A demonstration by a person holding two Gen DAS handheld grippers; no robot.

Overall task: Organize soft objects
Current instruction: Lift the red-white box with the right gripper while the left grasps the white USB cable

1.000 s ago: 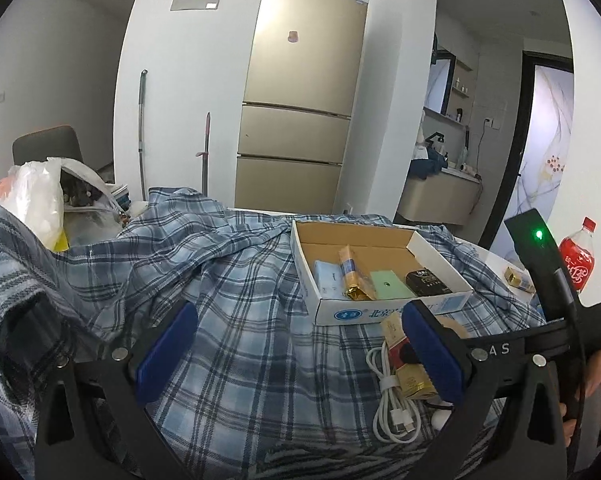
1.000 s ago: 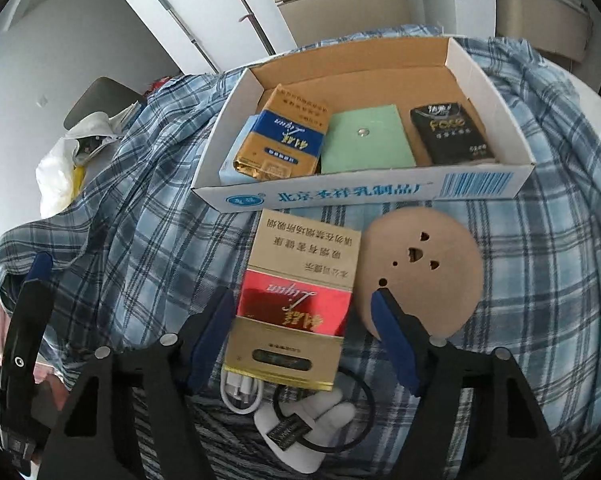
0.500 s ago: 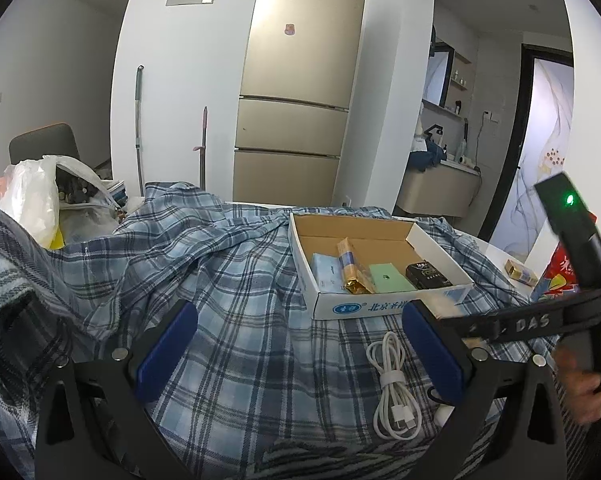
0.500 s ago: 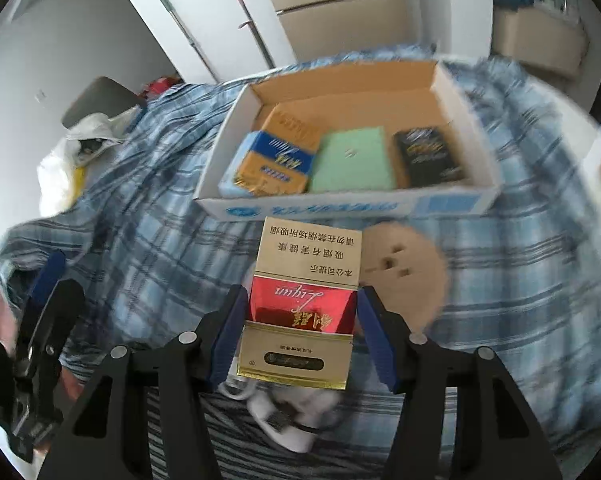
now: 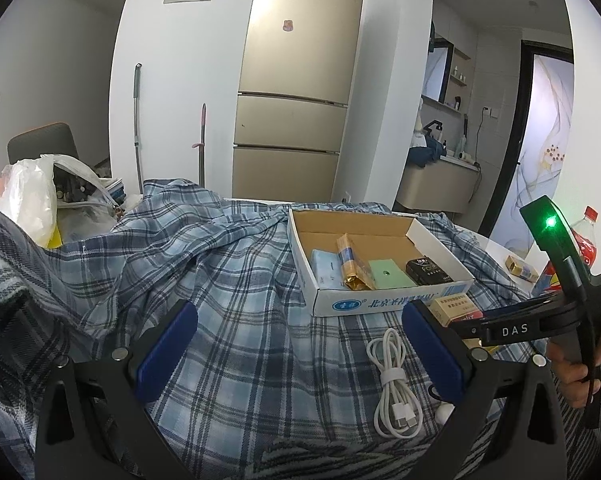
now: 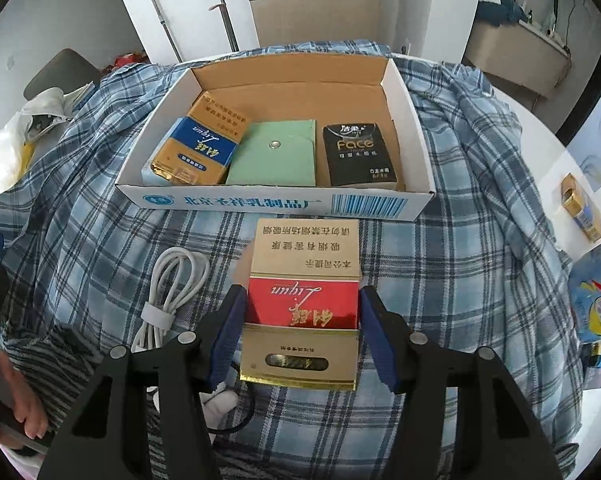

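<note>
While pinching the red-and-gold pack [image 6: 303, 300] just short of the cardboard box [image 6: 276, 202], over the plaid cloth [image 6: 480, 264]: right tongs [image 6: 300, 330] pressed on both its sides. Left tongs [image 5: 300, 344] spread wide, holding nothing, above cloth beside white cable [image 5: 392, 384].

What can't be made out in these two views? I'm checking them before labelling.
- Right wrist view: the white plug and black cord are mostly hidden under the red and gold pack held by the right gripper.
- Right wrist view: the blue pack covers a pale packet below it.
- Left wrist view: the left gripper finger hides most of that red and gold pack.
</note>
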